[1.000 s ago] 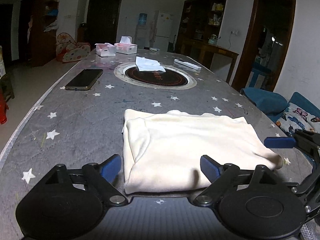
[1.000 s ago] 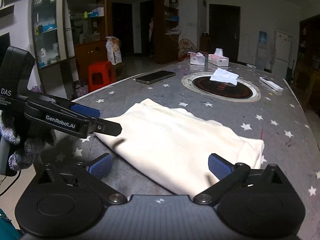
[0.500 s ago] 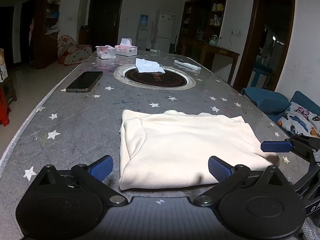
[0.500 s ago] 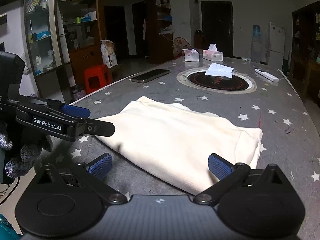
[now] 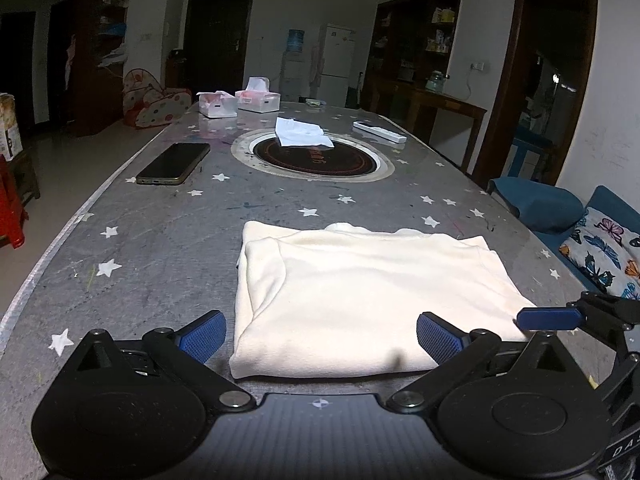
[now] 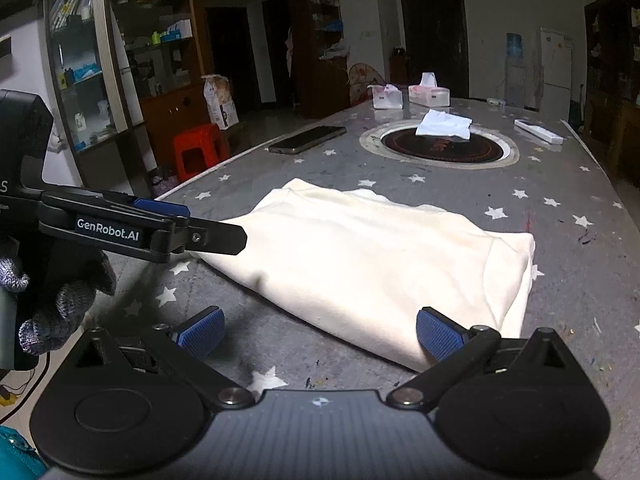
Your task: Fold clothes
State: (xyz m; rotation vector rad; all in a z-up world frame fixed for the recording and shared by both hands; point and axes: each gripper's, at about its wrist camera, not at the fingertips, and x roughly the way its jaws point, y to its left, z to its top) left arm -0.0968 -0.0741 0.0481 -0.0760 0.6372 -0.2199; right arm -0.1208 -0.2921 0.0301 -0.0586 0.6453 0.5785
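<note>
**Garment folded on the table, both grippers wide apart**

Cloth of cream colour, a folded garment point(image 5: 360, 296), lies flat on the grey table point(image 5: 160, 248) with white stars, near the front edge. It is a neat rectangle, with several layers showing at its left side in the left wrist view.

The left gripper point(image 5: 320, 338) stands just before the near edge of the garment. Its jaws are spread fully and the blue pads point(image 5: 202, 338) do not press on the cloth; nothing is held. The right gripper point(image 6: 318, 334) is also spread wide, with its right pad touching or just beside the near corner of the garment; nothing is clamped between its pads. A hand point(image 6: 56, 292) in a grey knitted glove holds the left gripper, seen from the side in the right wrist view.

Farther on the table are a dark phone point(image 5: 174, 164), a round dark inset point(image 5: 316, 156) with a white tissue point(image 5: 302, 132) on it, two tissue boxes point(image 5: 240, 102) and a white remote point(image 5: 379, 132).
</note>
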